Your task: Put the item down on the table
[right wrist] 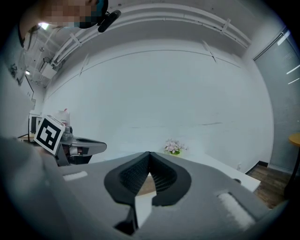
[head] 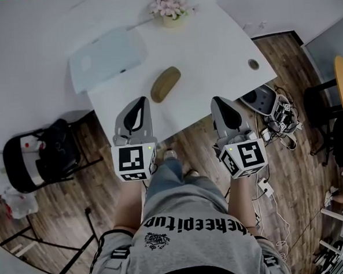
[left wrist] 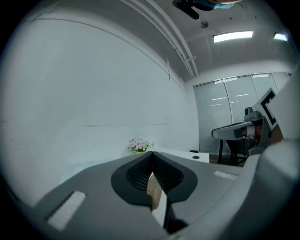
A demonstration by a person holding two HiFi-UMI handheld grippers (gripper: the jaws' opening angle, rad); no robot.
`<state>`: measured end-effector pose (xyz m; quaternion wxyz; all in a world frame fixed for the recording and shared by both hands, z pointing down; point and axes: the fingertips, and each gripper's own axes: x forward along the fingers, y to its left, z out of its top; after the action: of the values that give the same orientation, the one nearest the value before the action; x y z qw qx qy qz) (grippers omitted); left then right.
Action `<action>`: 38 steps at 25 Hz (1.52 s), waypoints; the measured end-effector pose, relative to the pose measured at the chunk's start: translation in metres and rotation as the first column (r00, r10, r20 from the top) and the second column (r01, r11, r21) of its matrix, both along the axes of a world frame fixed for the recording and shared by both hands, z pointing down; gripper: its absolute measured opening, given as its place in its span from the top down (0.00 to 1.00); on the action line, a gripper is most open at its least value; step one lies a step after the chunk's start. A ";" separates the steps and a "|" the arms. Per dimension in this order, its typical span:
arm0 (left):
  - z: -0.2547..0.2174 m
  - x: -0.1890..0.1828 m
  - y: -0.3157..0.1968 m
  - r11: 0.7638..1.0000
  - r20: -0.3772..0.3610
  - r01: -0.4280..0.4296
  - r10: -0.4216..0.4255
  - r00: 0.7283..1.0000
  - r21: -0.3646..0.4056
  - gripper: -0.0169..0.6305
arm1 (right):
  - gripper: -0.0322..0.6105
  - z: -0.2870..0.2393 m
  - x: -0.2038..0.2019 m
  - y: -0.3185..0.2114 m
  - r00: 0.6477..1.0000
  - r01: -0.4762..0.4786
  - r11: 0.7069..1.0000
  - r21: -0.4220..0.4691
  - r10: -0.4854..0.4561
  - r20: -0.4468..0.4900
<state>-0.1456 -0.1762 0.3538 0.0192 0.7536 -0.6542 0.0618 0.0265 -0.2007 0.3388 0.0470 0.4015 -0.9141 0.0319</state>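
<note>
A brown oval item [head: 165, 83] lies flat on the white table [head: 212, 50], near its middle. Both grippers hang over the table's front edge, short of the item. My left gripper [head: 140, 100] is shut and empty, its tip just left of and below the item. My right gripper [head: 219, 100] is shut too, with nothing in it, further to the right. In the left gripper view the jaws [left wrist: 151, 153] meet at the tip, and a strip of the brown item [left wrist: 153, 190] shows through the slit behind them. The right gripper view shows the same: closed jaws [right wrist: 149, 153], brown item [right wrist: 146, 186] beyond.
A small pot of pink flowers [head: 171, 9] stands at the table's far edge. A pale translucent sheet [head: 108, 57] lies at the far left corner. A cable hole [head: 253, 64] sits at the right. A black chair [head: 39, 156] stands left of the table, cables and devices [head: 274, 113] on the floor right.
</note>
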 end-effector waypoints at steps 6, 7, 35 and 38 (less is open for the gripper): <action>-0.021 0.007 0.017 0.999 -0.004 0.005 -0.005 1.000 0.049 0.95 | 0.95 -0.012 0.002 0.011 1.000 0.021 0.999 0.037 -0.021 -0.006; -0.025 0.008 0.020 0.998 -0.006 0.005 -0.005 1.000 0.057 0.95 | 0.95 -0.014 0.003 0.013 1.000 0.024 0.999 0.043 -0.024 -0.006; -0.081 0.028 0.088 0.977 -0.042 0.049 -0.041 0.998 0.209 0.95 | 0.95 -0.058 0.020 0.061 0.997 0.064 0.985 0.162 -0.069 0.022; -0.086 0.030 0.091 0.976 -0.045 0.053 -0.045 0.998 0.212 0.95 | 0.95 -0.061 0.020 0.064 0.997 0.072 0.983 0.167 -0.076 0.017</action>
<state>-0.1153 -0.0856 0.2682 -0.0472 0.7360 -0.6748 -0.0245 0.0463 -0.1370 0.2778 0.0041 0.3694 -0.9283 -0.0416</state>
